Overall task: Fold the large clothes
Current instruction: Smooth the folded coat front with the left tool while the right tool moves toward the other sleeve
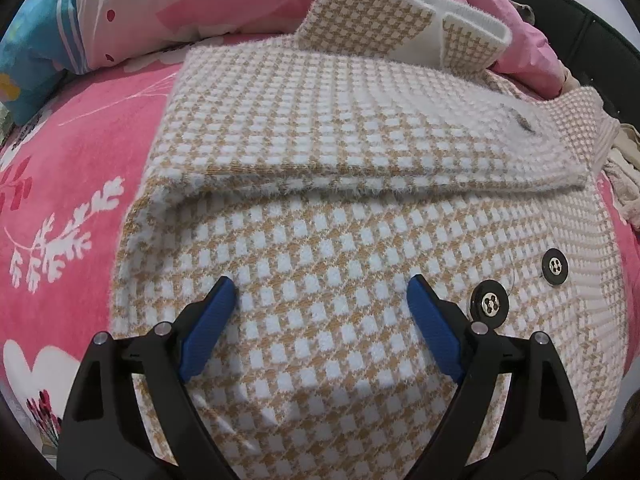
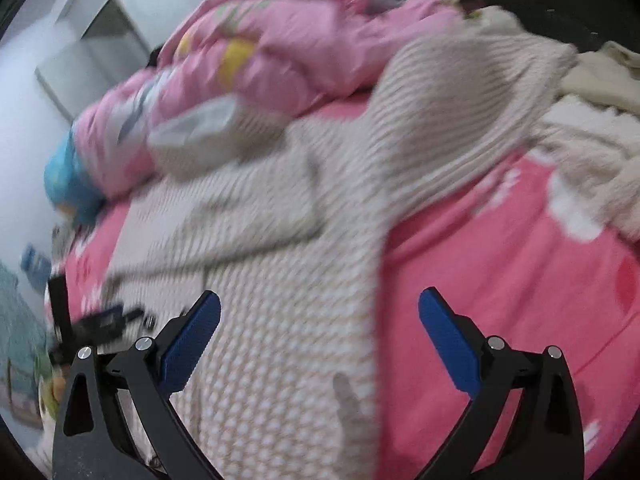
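the left tool (image 1: pixel 320 292) hangs over the checked coat (image 1: pixel 320 240) with its two blue pads spread wide; the fingertips (image 1: pixel 226 292) look to be at or just above the knit, and nothing is pinched between them. just to the right of its right pad sit two black buttons (image 1: pixel 489 304), one nearer the tool, the other a little farther out toward the coat's ribbed edge. beyond the pads, a fold of the same coat lies doubled across the body, its lower edge running side to side. past that fold the collar (image 1: pixel 400 20) stands up, white on the inside and checked on the outside.

the coat lies on the pink bed sheet (image 1: pixel 72 184), which has white leaf prints and shows bare along the left side. at the far edge of the bed a pink quilt (image 1: pixel 192 4) is heaped, with a blue patch at its left end.

the right tool (image 2: pixel 320 316) is also spread wide and holds nothing. its view is badly blurred. below it the coat (image 2: pixel 288 360) runs down to the near edge of the bed, its straight side edge falling between the two pads, with bare sheet (image 2: pixel 500 260) to the right. farther off, toward the far right corner of the bed, a heap of cream knitwear (image 2: pixel 580 132) lies loose.
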